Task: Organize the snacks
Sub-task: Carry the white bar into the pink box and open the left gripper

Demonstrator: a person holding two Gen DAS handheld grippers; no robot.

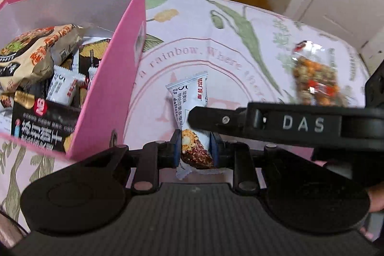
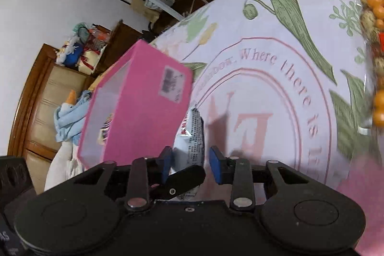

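Pink box edge beside left gripper

snack bar: white wrapper, upright | pink box: open, snack-filled

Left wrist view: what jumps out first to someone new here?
The pink box at left, packed with snack packets, dominates. Dead centre, the left gripper is shut on a white snack bar packet lying on the floral tablecloth, with a finger of the right gripper crossing just over it. Far right, a clear bag of mixed nuts sits alone on the cloth.
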